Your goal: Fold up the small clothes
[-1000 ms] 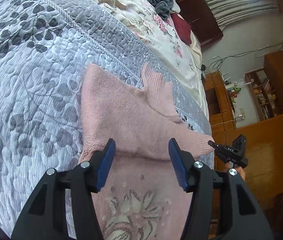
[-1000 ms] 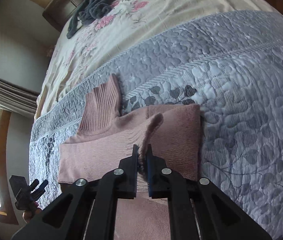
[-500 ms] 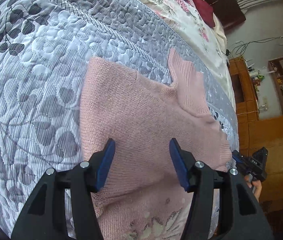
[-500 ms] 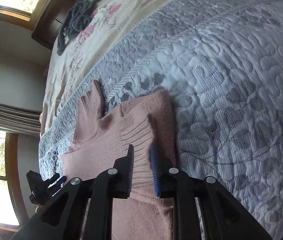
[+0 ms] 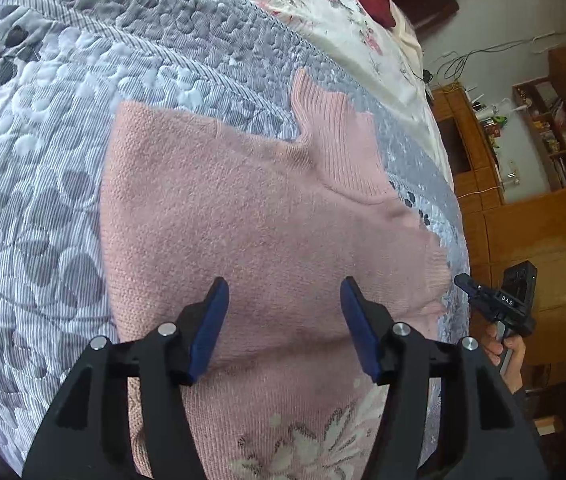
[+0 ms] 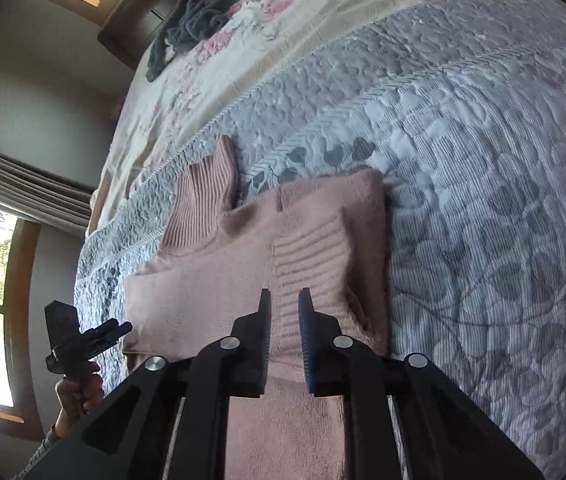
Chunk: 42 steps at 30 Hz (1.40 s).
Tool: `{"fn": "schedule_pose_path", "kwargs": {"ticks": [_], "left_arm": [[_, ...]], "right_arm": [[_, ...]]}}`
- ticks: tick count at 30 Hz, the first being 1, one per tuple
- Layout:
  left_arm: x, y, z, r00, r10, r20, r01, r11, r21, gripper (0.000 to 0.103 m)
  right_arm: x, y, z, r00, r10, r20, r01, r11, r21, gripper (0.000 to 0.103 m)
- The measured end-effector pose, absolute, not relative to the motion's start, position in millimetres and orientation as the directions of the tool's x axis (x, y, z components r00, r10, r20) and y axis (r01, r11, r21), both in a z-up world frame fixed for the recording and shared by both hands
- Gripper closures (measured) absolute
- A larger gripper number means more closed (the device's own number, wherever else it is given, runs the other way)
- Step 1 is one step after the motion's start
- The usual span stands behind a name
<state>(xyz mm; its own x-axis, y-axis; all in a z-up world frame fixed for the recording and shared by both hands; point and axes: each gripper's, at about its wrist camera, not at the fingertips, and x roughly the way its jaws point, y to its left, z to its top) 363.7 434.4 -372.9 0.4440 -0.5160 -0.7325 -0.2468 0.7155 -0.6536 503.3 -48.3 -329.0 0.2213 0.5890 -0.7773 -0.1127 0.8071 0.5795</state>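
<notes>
Centrally, a pink sweater (image 5: 243, 220) lies flat on the grey quilted bedspread (image 5: 43, 160), its ribbed collar (image 5: 335, 140) pointing toward the floral sheet (image 6: 283, 32). Left tool (image 5: 283, 320): fingers spread wide above the knit, holding nothing. Right tool (image 6: 285, 320): fingers parted by a narrow gap over the folded-in ribbed cuff (image 6: 311, 252), not pinching it.

Soft window daylight, fisheye-warped, dark corners
</notes>
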Motion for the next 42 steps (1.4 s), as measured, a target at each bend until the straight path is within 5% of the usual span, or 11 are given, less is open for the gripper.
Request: {"fn": "schedule_pose_path", "kwargs": {"ticks": [3,6,9,16,29,30,32,34,36,42], "left_arm": [[373.7,442.4,-387.7,0.419,-0.501,-0.757,-0.318,0.701,-0.639,0.040],[388.0,449.5,-385.4,0.409,-0.498,-0.765,-0.319,0.707,-0.631,0.042],[414.4,457.6,-365.3,0.444,-0.504,-0.741,-0.266,0.716,-0.646,0.042],[524.8,449.8,-353.2,0.463,-0.492,-0.737,-0.195,0.755,-0.626,0.042],[635.5,414.2,-413.3,0.389,-0.455,-0.802,-0.155,0.825,-0.543,0.045],[636.2,413.2,-413.5,0.394,-0.459,-0.796,-0.145,0.825,-0.547,0.049],[638.8,409.5,-416.2,0.383,-0.460,-0.801,-0.127,0.833,-0.539,0.078],[639.6,406.9,-417.4,0.374,-0.440,-0.816,-0.112,0.852,-0.511,0.095],[637.9,408.8,-413.0,0.391,-0.431,-0.813,-0.111,0.855,-0.506,0.097],[605.9,411.5,-362.5,0.497,-0.426,-0.756,-0.047,0.856,-0.514,0.098]], "right_arm": [[524.4,-50.3,-350.8,0.199,0.565,-0.800,-0.071,0.823,0.564,0.085],[534.5,-62.5,-373.2,0.153,0.530,-0.834,-0.031,0.846,0.532,0.103],[539.2,-68.2,-350.6,0.204,0.551,-0.809,-0.041,0.831,0.555,0.087],[618.7,-12.5,-322.1,0.206,0.656,-0.726,-0.119,0.753,0.647,0.080],[709.4,132.7,-399.5,0.108,0.599,-0.793,-0.234,0.791,0.565,0.069],[710.1,135.5,-403.6,0.106,0.600,-0.793,-0.239,0.789,0.566,0.069],[713.1,141.4,-408.4,0.102,0.600,-0.793,-0.250,0.787,0.564,0.069],[715.3,145.8,-409.4,0.102,0.594,-0.798,-0.265,0.790,0.553,0.072],[713.1,148.2,-403.4,0.116,0.577,-0.808,-0.298,0.797,0.526,0.091],[681.5,134.7,-350.4,0.192,0.598,-0.778,-0.388,0.774,0.500,0.093]]}}
